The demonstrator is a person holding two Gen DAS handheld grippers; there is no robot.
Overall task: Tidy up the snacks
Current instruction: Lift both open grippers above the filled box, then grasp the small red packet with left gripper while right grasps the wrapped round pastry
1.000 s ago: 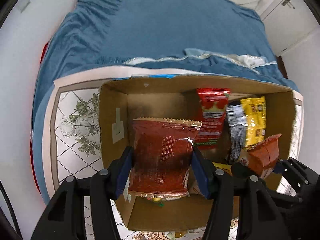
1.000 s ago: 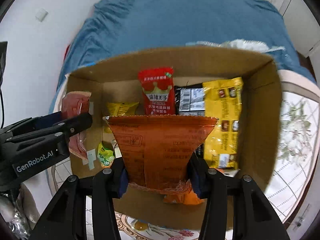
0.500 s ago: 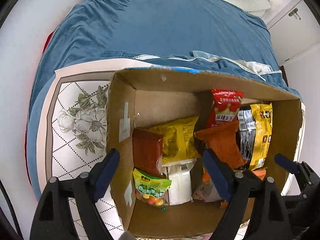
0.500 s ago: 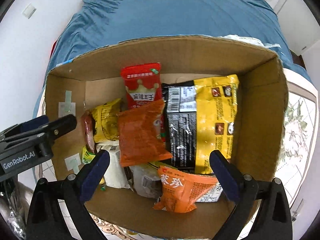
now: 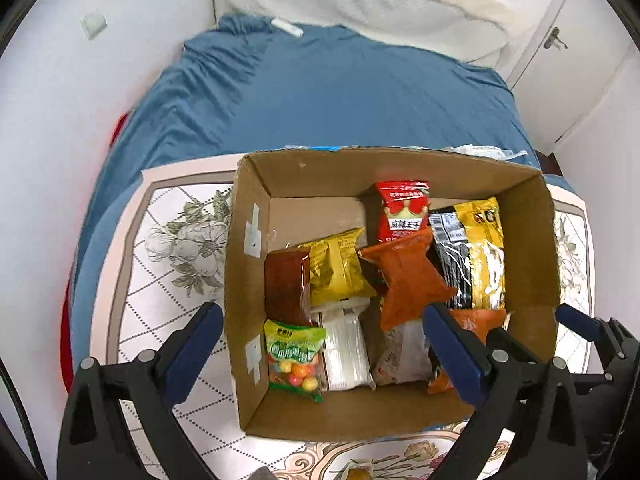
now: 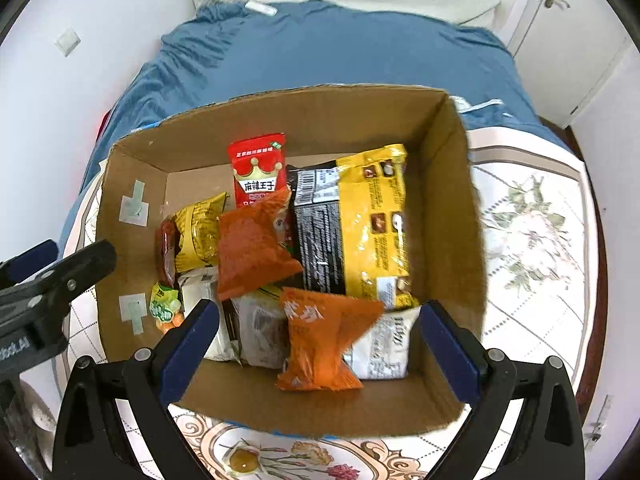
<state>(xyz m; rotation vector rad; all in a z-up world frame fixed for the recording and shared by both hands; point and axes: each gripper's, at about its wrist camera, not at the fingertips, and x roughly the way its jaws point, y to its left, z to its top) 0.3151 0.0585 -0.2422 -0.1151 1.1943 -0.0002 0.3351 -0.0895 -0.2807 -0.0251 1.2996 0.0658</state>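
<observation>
An open cardboard box [image 5: 248, 320] [image 6: 452, 200] holds several snack packets. The dark red packet [image 5: 286, 288] [image 6: 168, 248] stands at the box's left side. Across the middle lies an orange packet [image 5: 408, 280] [image 6: 252, 248], in front of the red crown packet [image 5: 404, 212] and beside the yellow-and-black bag [image 6: 360, 224]. A green candy bag [image 5: 294, 356] sits at the front left, and another orange packet [image 6: 320, 344] at the front. My left gripper [image 5: 320, 312] hangs above the box with its jaws opening, gripping nothing. My right gripper [image 6: 319, 308] is open and empty above the box.
The box rests on a table with a flowered cloth [image 5: 172, 264] [image 6: 532, 232]. A bed with a blue cover [image 5: 340, 92] lies behind it. White walls stand at the left and a white door [image 5: 556, 40] at the right. A small wrapped sweet [image 6: 240, 460] lies on the table's near edge.
Both grippers let go of their packets, opened wide and rose back from the box. The dark red packet now stands at the box's left, and the orange one lies in the middle.
</observation>
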